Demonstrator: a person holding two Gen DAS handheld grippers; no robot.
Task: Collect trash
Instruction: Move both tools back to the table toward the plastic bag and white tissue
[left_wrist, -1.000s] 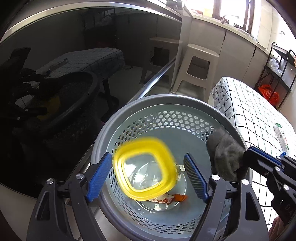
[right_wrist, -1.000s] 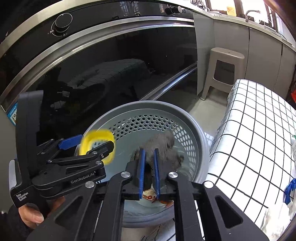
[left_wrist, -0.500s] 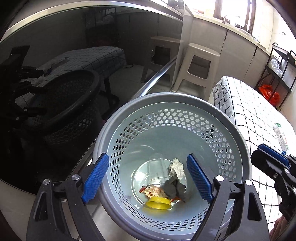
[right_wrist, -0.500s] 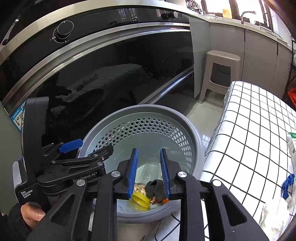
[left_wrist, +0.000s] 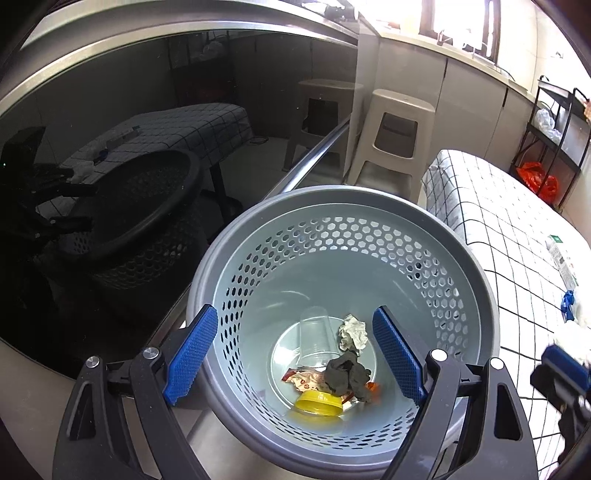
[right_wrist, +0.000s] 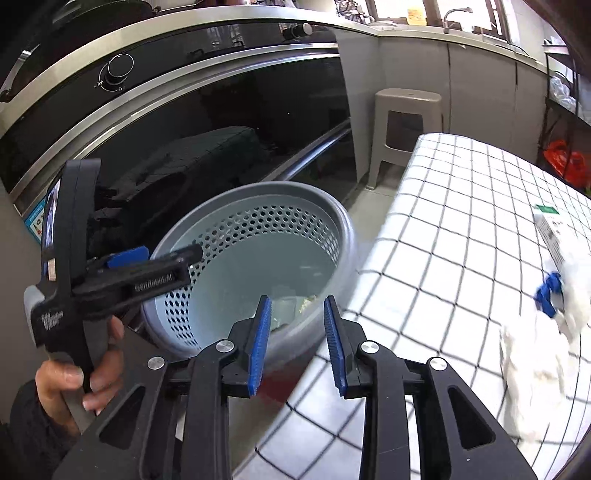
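Trash sits in the bottom of the grey bin, a round basket with hexagon holes through its wall and a thick solid rim. Contents, seen in the left wrist view: yellow lid lying at the near side; dark grey rag crumpled just behind it, touching; a red-and-white wrapper under the rag's left edge; a scrap of orange at the rag's right; clear cup on its side toward the back; white paper wad beside the cup's right.

Left tool hangs over the bin mouth, angled down, jaws spread wide, nothing between the blue pads. In the right wrist view a hand grips its handle at the lower left.

Right tool is over the bin's near rim where it meets the desk. Its jaws have just been opening; they stand partly apart, empty, pads touching nothing. Picture blurred here.

The desk carries a white cloth with a black grid. On it at the far right: a white crumpled mass with a blue bit on it, and a white carton with a green mark just beyond.

Behind the bin: a black glass oven front with a knob, steel trim. A beige stool stands on the floor past it.
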